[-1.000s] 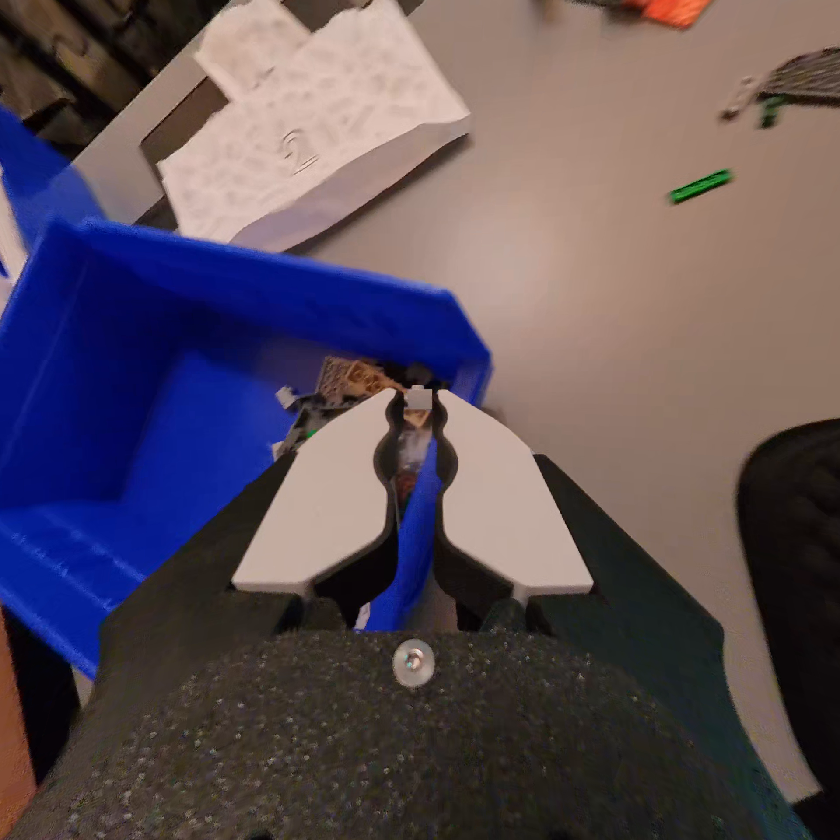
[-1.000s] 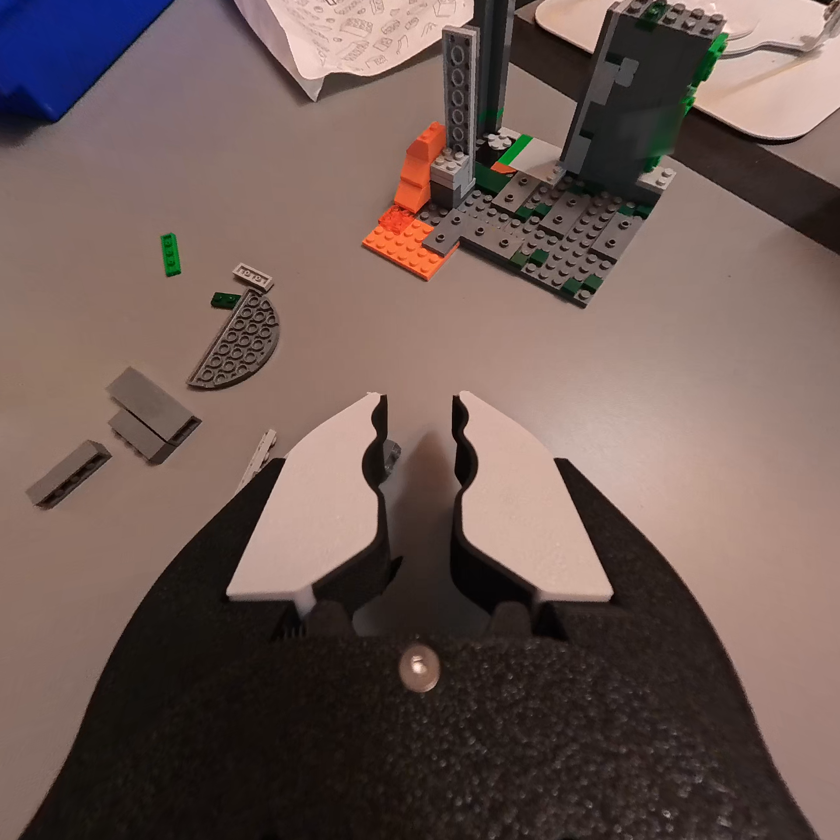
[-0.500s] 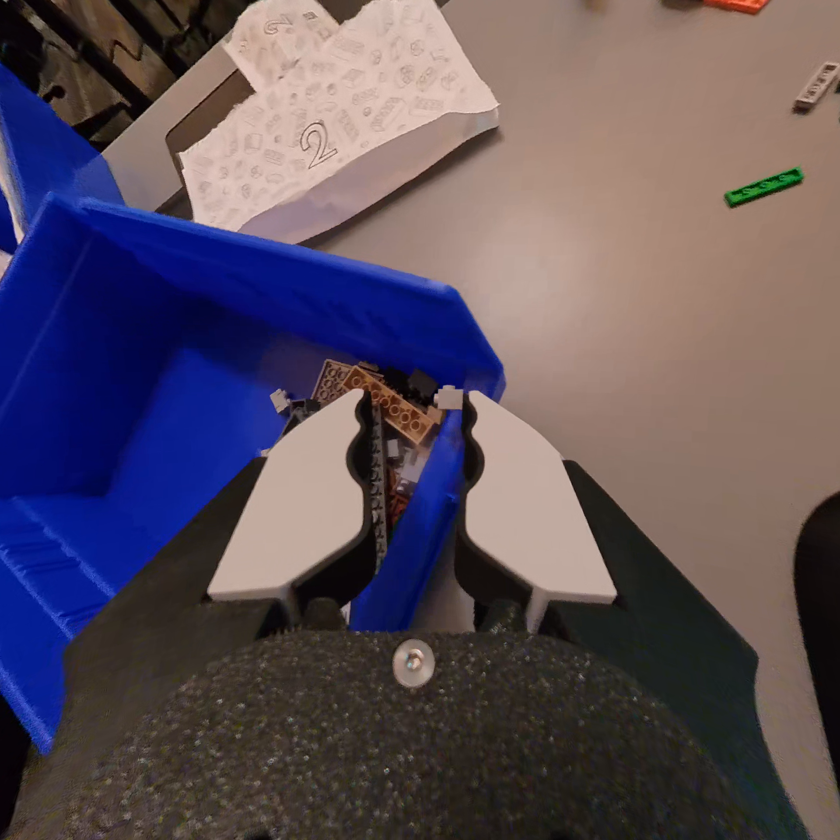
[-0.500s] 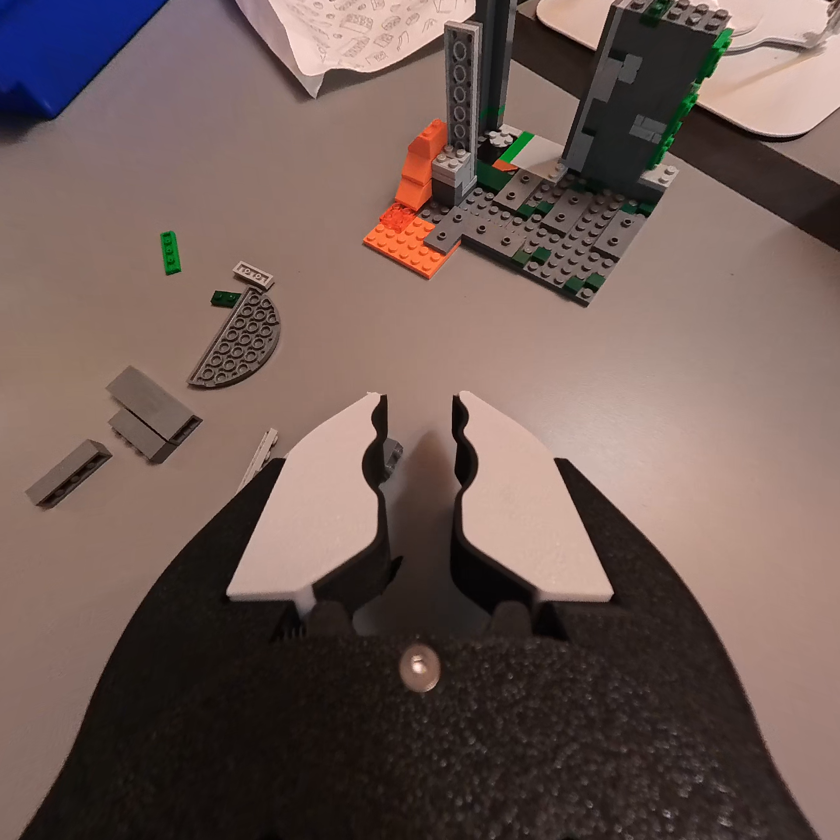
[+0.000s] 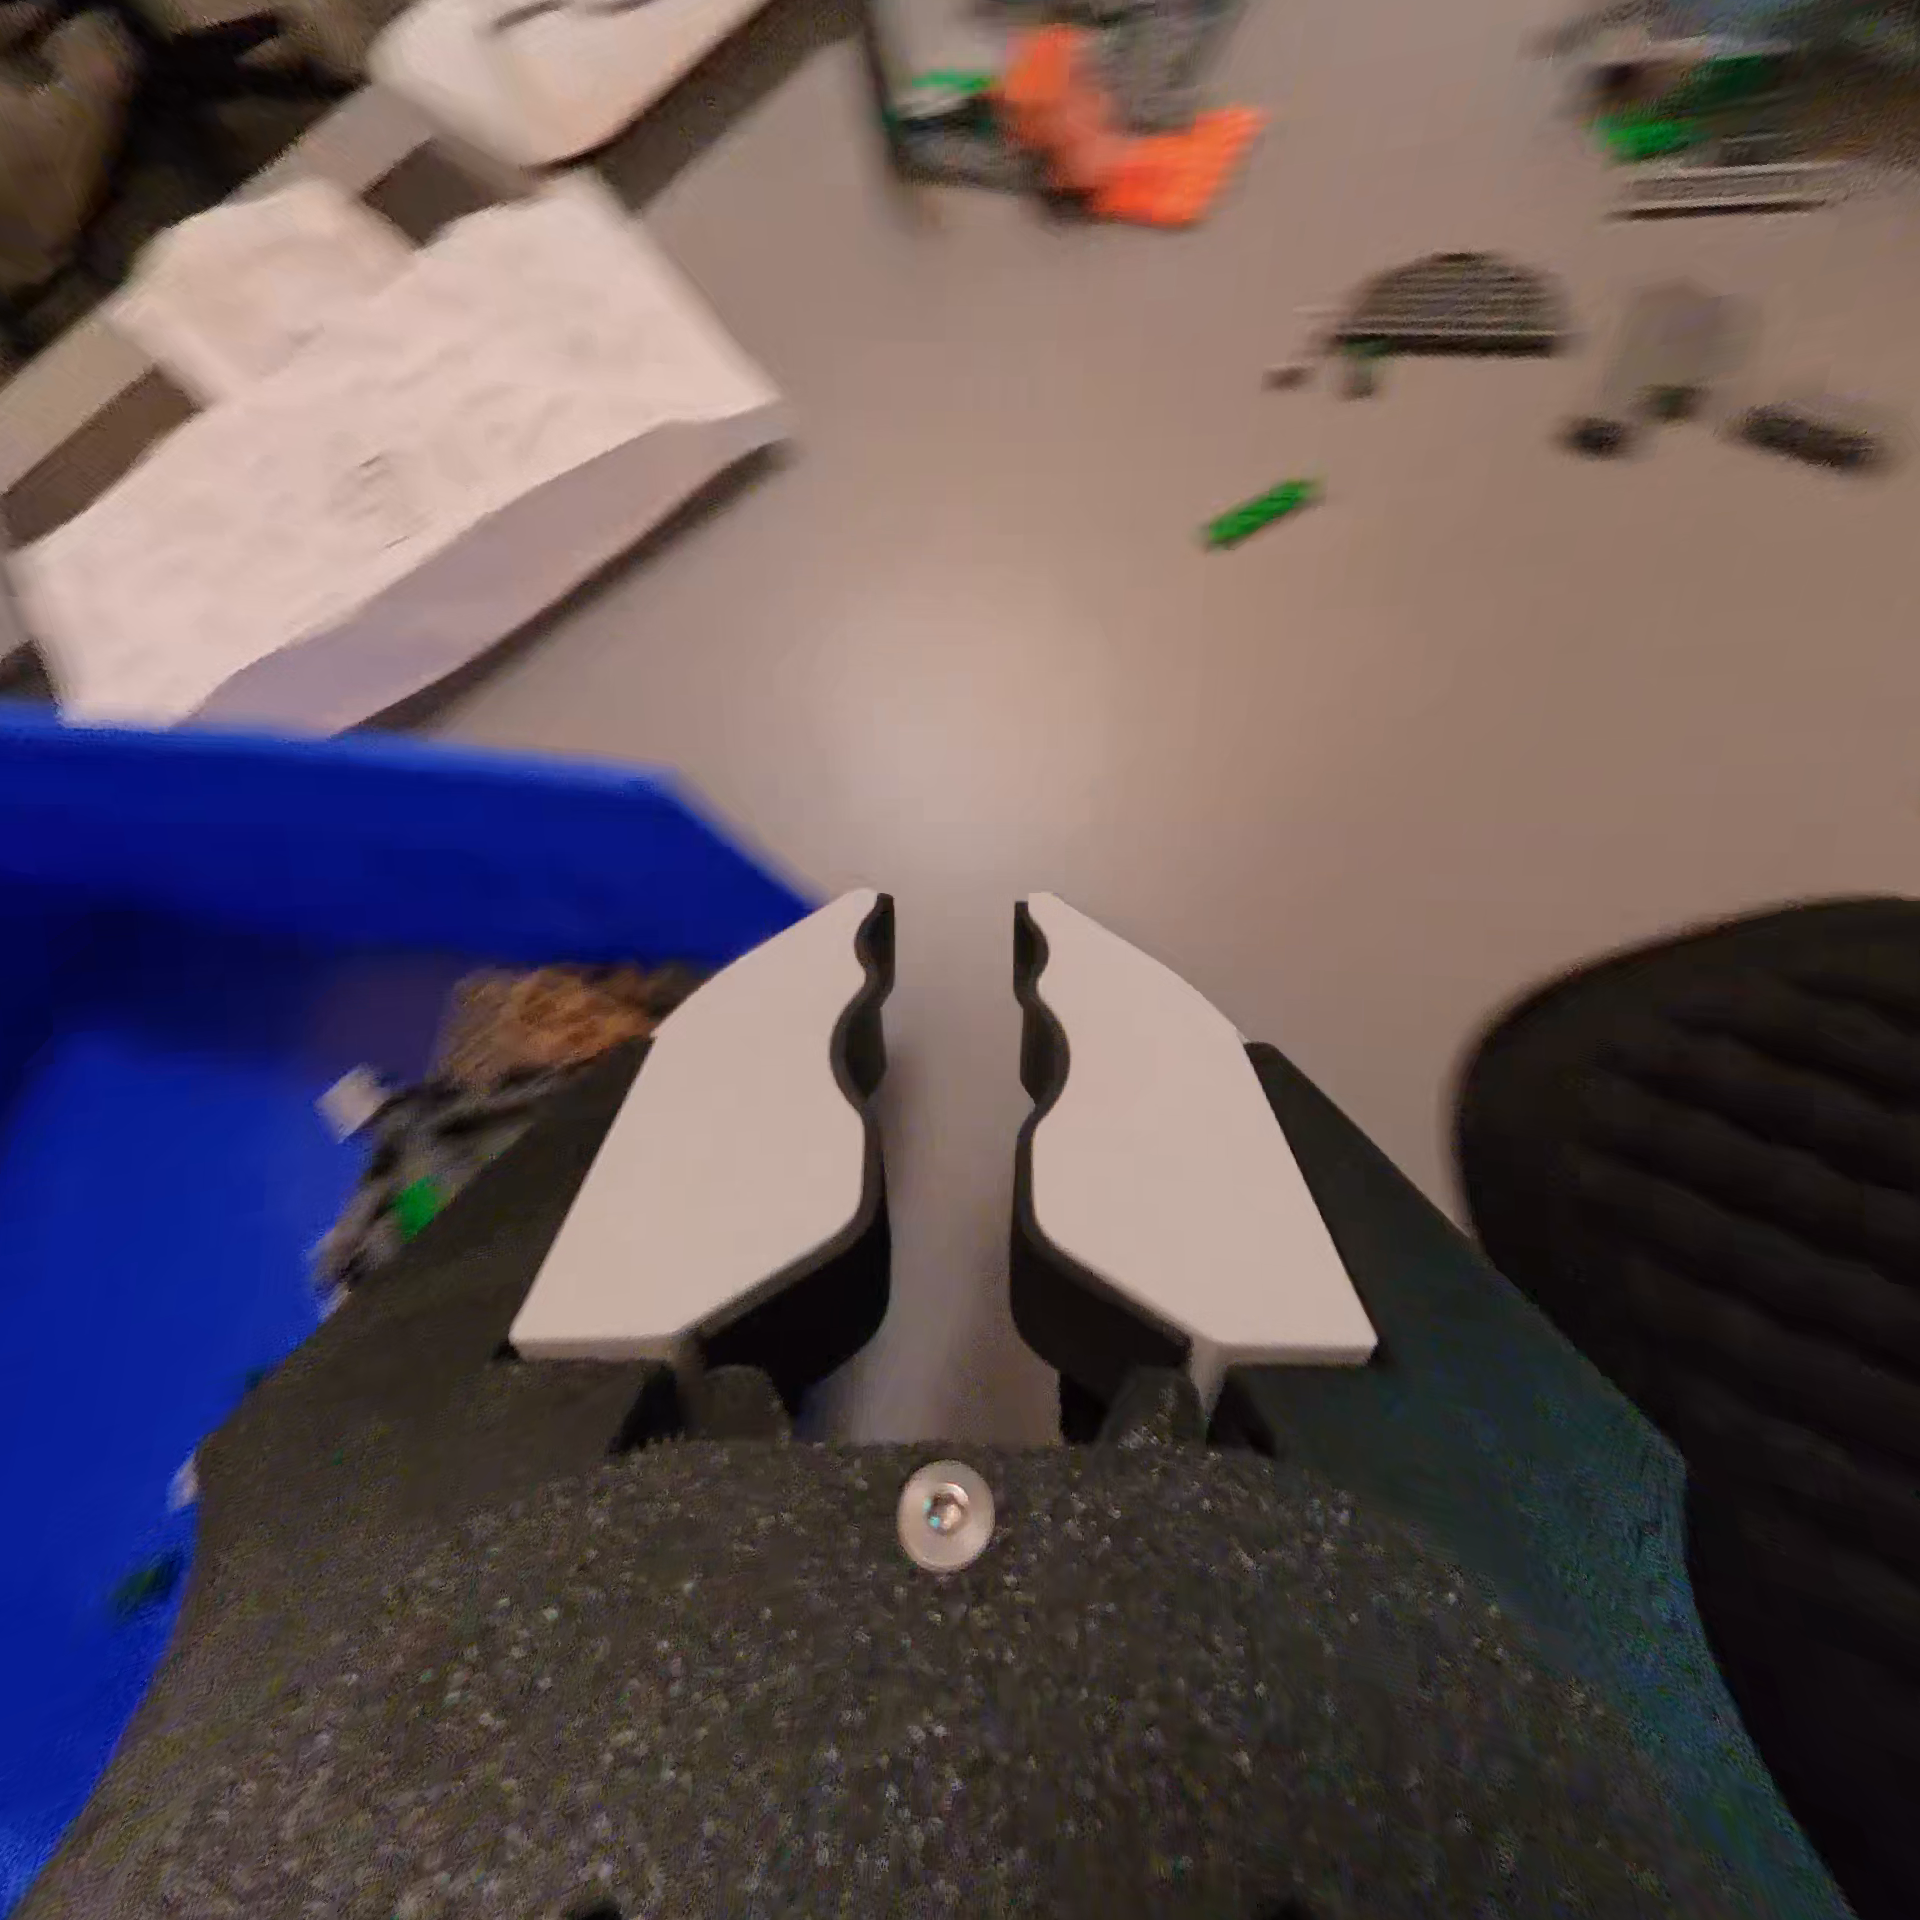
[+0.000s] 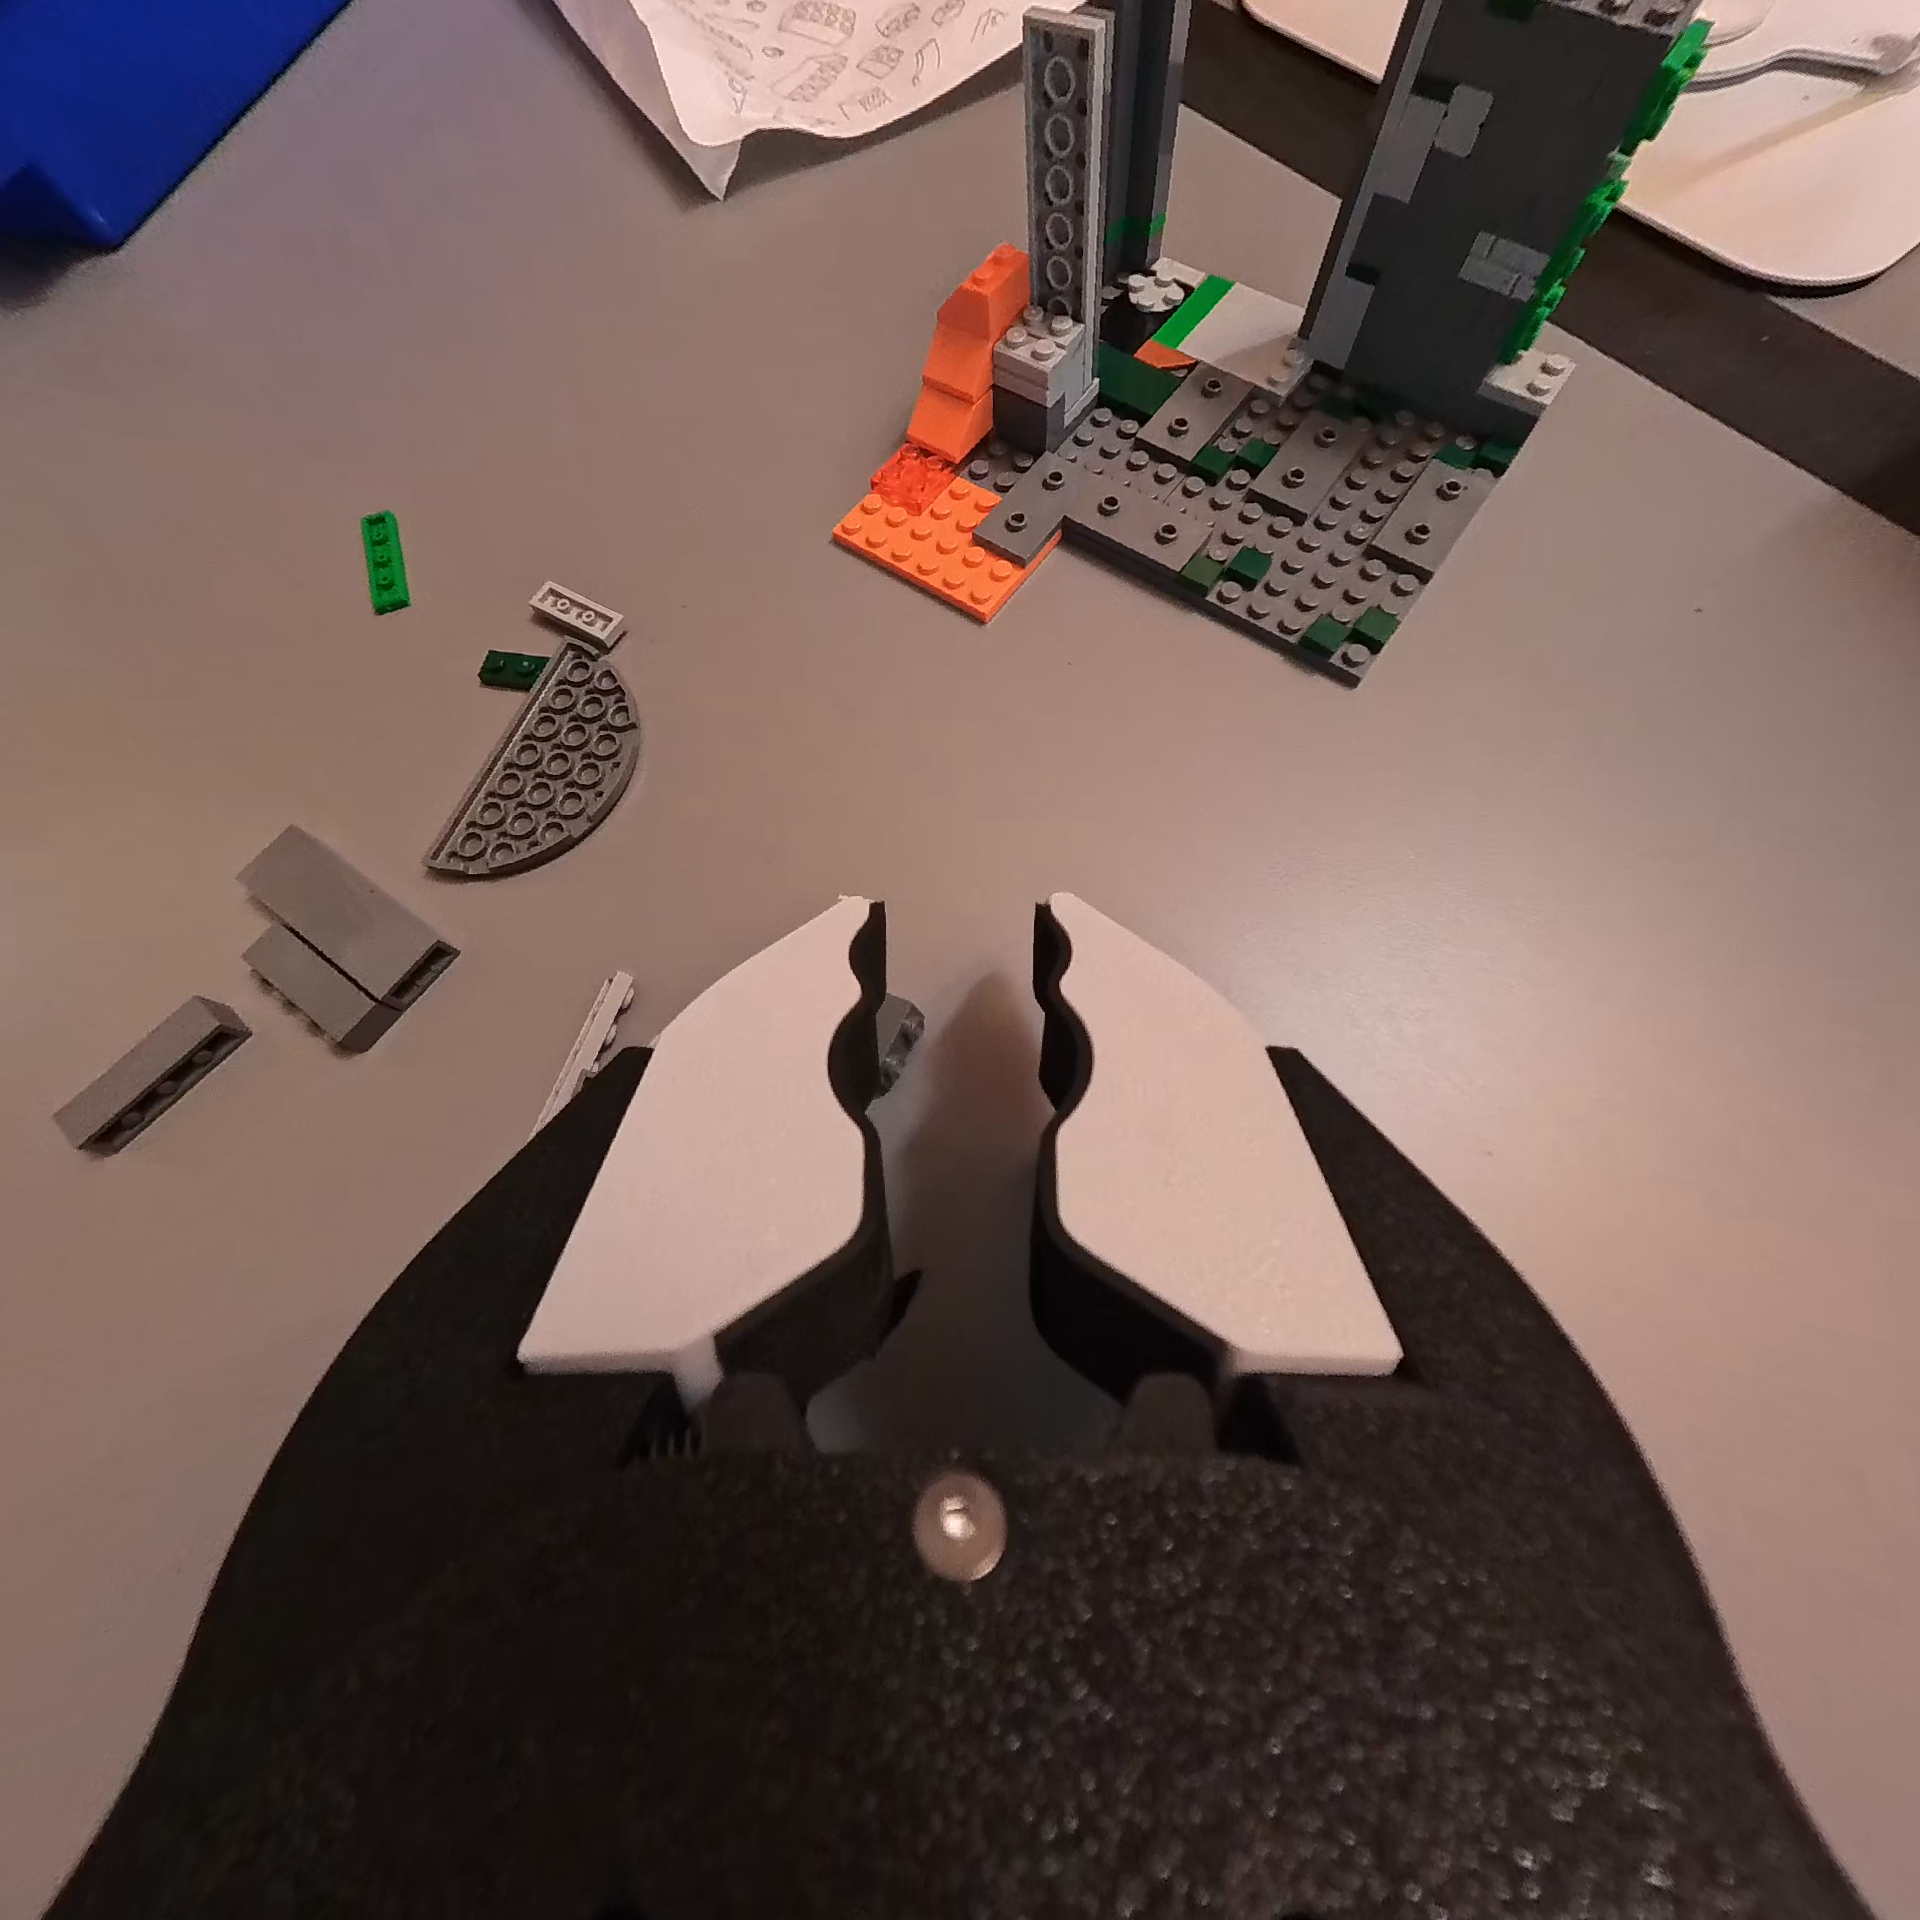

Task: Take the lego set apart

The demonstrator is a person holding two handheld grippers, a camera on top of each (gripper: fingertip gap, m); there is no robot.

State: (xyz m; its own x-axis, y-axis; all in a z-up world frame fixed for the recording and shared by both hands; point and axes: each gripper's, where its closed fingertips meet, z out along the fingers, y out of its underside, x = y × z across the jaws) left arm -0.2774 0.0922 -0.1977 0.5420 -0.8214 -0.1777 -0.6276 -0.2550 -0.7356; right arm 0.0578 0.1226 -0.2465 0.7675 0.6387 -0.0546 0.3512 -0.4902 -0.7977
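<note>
The lego set [image 6: 1278, 416], grey towers on a grey, green and orange base, stands upright ahead of my right gripper [image 6: 958, 909], which is open and empty over the table. A small dark grey piece [image 6: 899, 1039] lies by its left finger. Loose pieces lie to the left: a half-round grey plate [image 6: 551, 769], grey bricks [image 6: 343, 935], a green strip [image 6: 384, 561]. My left gripper [image 5: 948, 912] is open and empty, just right of the blue bin [image 5: 208, 935], which holds several pieces [image 5: 499, 1060]. The set shows blurred at the top of the left wrist view [image 5: 1091, 125].
White paper sheets [image 5: 364, 436] lie beyond the bin. A black rounded object [image 5: 1714, 1247] is at the right of the left wrist view. A white tray [image 6: 1766, 156] and the table's dark edge [image 6: 1766, 343] lie behind the set. My right gripper is the nearer one to the half-round grey plate [image 6: 551, 769]: about 9 cm, against 25 cm. Look for it in the left wrist view [image 5: 1444, 297] too. The lego set [image 6: 1278, 416] lies some 15 cm from my right tips, 35 cm from my left tips.
My left gripper opened, dropped a small grey piece into the bin, and swung right off the bin toward the table. My right gripper has not moved.
</note>
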